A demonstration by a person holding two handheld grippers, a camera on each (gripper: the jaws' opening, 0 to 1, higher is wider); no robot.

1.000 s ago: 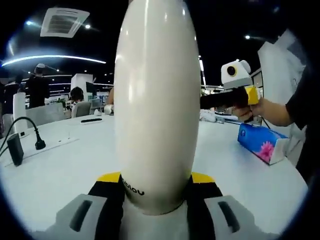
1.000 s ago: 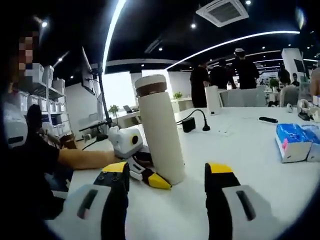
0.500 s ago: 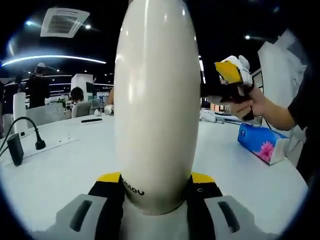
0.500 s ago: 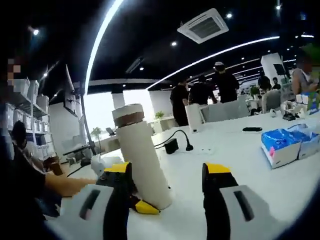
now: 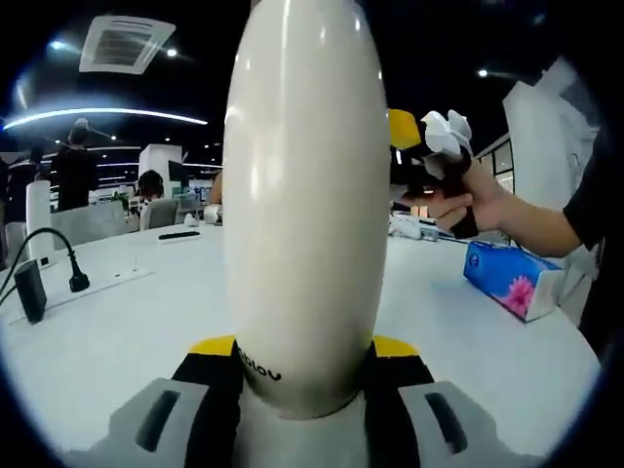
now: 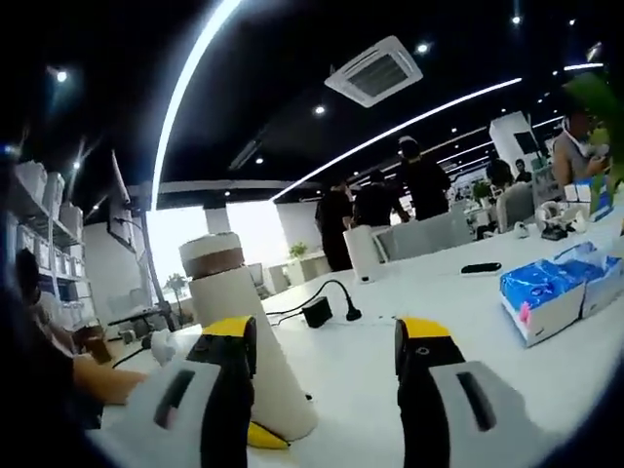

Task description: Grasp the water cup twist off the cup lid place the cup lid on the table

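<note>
- Jaws of the left gripper (image 5: 302, 366) pinched the cup (image 5: 305, 195) at its base, upright on the table (image 5: 117, 331).
- Right gripper (image 6: 327, 341) jaws stood spread, clear of the lid (image 6: 213, 255), which remained on.
- Left gripper view showed a hand (image 5: 463, 200) raising the right gripper beside the cup.

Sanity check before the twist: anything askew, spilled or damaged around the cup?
Nothing stands out. The water cup stands on the table with its lid on, clamped near the base by the left gripper. The right gripper is open, short of the lid. No spill visible.
</note>
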